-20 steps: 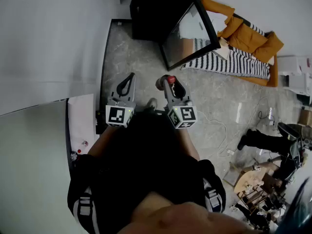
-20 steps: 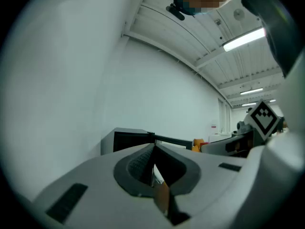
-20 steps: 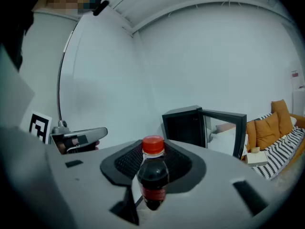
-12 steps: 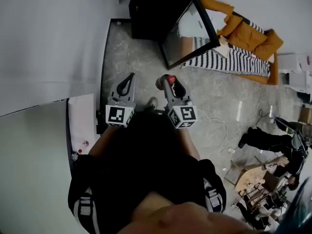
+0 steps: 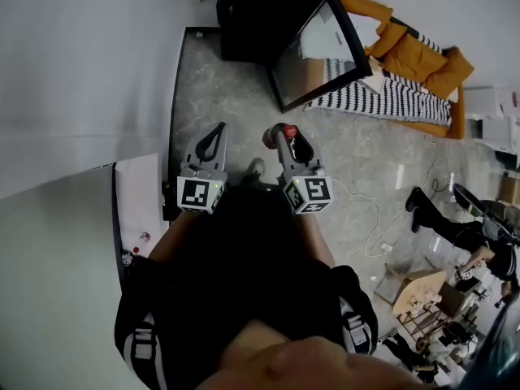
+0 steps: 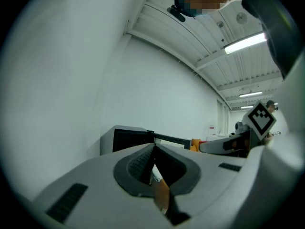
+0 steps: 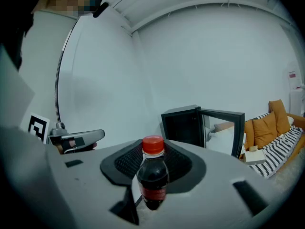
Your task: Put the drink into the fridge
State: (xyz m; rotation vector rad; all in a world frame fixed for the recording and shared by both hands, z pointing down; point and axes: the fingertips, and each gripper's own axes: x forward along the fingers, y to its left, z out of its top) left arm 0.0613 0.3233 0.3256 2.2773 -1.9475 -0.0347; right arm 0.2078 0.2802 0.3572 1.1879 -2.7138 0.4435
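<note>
Cola bottle (image 7: 153, 178) pinched upright in right gripper (image 5: 283, 135).
Left gripper (image 5: 218, 130) alongside, jaws pressed together, empty; black mini fridge (image 7: 183, 125) ahead, door (image 7: 222, 130) open.

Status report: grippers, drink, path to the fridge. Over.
Left gripper shut, empty. Right gripper shut on drink bottle, upright, red cap up. Fridge ahead, door open; nothing seen blocking the way.

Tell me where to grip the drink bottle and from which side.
Grip the drink bottle on its round body below the shoulder, coming level from the side. It stands upright, red cap up, and the neck is narrower. The right gripper holds it this way.
</note>
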